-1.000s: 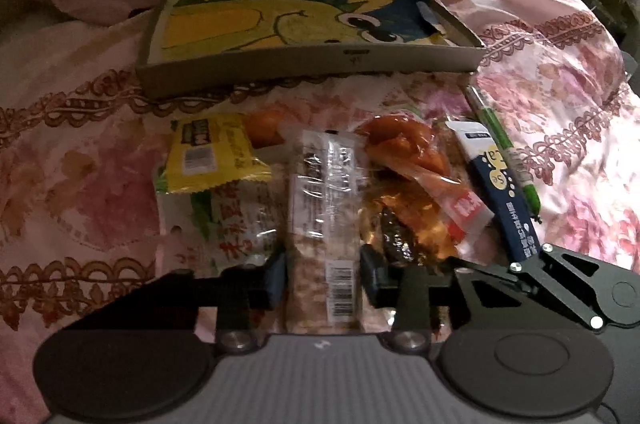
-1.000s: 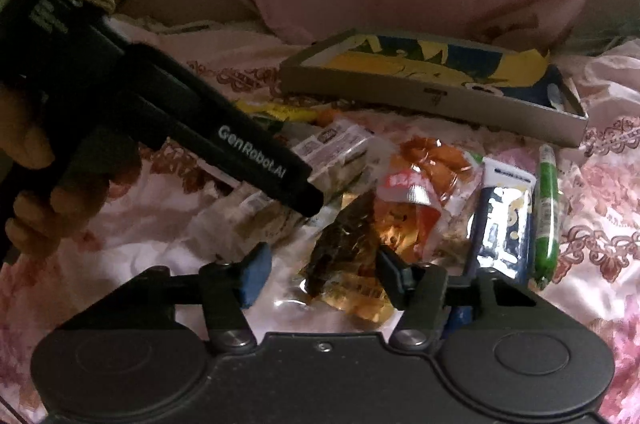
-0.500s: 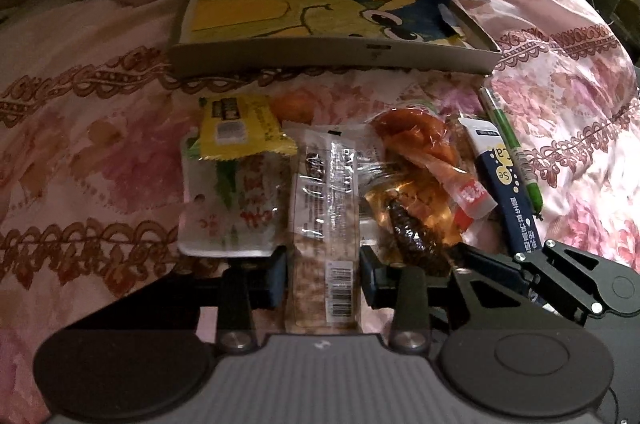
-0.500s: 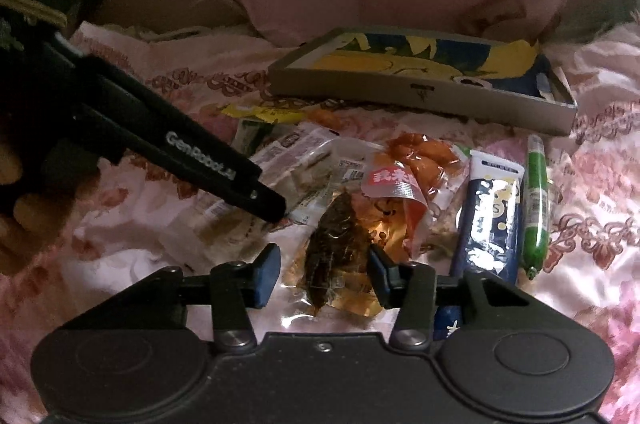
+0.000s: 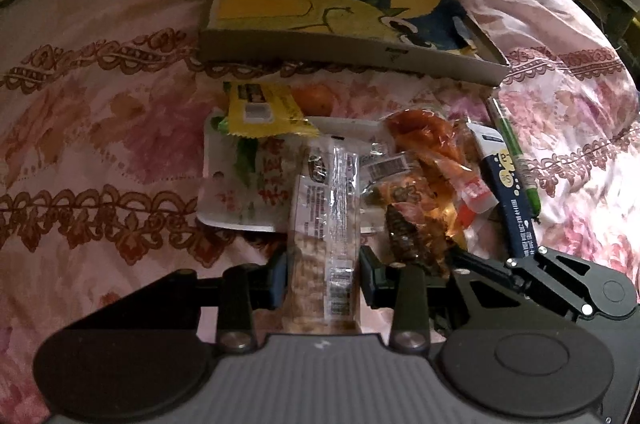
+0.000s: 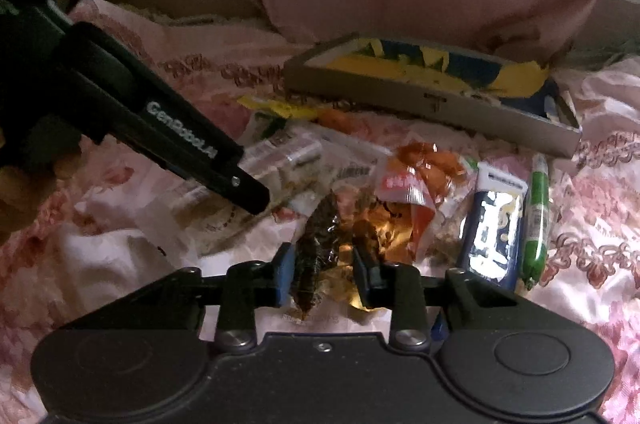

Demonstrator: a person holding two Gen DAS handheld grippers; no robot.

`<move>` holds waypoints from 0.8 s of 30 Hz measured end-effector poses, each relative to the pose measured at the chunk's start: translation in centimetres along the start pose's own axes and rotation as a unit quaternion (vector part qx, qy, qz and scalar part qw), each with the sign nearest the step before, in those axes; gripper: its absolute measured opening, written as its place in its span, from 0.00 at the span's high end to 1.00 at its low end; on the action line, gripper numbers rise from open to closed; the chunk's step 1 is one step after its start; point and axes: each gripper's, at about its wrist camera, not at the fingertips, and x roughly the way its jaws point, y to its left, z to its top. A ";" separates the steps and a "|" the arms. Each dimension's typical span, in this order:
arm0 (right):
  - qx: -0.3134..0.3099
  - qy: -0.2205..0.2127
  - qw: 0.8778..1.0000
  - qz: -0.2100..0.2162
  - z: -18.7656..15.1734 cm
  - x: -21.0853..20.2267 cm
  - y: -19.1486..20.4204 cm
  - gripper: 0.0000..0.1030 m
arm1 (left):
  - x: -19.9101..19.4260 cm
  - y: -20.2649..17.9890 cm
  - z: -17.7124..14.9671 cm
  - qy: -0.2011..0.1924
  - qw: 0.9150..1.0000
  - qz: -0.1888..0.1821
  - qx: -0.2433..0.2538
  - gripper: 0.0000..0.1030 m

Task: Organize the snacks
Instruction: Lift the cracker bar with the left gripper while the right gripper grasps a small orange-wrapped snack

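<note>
**Left wrist view: cracker bar lies lengthwise in the claw, tray dead ahead**

Left wrist view shows the left gripper (image 5: 322, 278) with its two pads set against the sides of a long clear-wrapped cracker bar (image 5: 325, 224). The bar's long axis runs straight forward along the fingers — barcode end nearest the camera, far end pointing up toward the shallow cartoon-printed tray (image 5: 340, 20) lying beyond the snack pile on the floral bedspread (image 5: 100, 128). The jaws look closed onto the wrapper, though how firmly they bite cannot be judged.

Right wrist view has the right gripper (image 6: 322, 278) low over a dark, crinkled packet of dried snack (image 6: 320, 244), the packet sitting between the pads and appearing pinched by them; its long axis also runs roughly forward, tilted a little to the right. An orange-red packet (image 6: 416, 176), a dark blue sachet (image 6: 492, 224) and a green tube (image 6: 536, 216) lie to the right of it, side by side.

The tray sits ahead of both claws, slightly right of centre for each. The left one seems the better aligned — its bar already points at the tray, so a lift and a forward carry would likely land it lengthwise inside. A yellow packet (image 5: 264, 112) and a white pouch (image 5: 240, 180) lie left of the bar's path, near but not across it.
</note>
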 end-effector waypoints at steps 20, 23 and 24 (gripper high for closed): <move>-0.050 -0.021 0.998 0.016 -0.3 -0.6 1.5 0.72 | -0.5 0.2 0.1 0.005 1.000 0.015 -0.018 0.62; -0.062 -0.021 0.998 0.011 -0.3 -0.7 1.7 0.73 | -1.2 0.2 -0.1 0.006 0.999 0.019 -0.027 0.62; -0.069 -0.023 0.997 0.007 -0.3 -0.7 1.8 0.73 | -1.5 0.1 -0.2 0.005 0.999 0.020 -0.031 0.62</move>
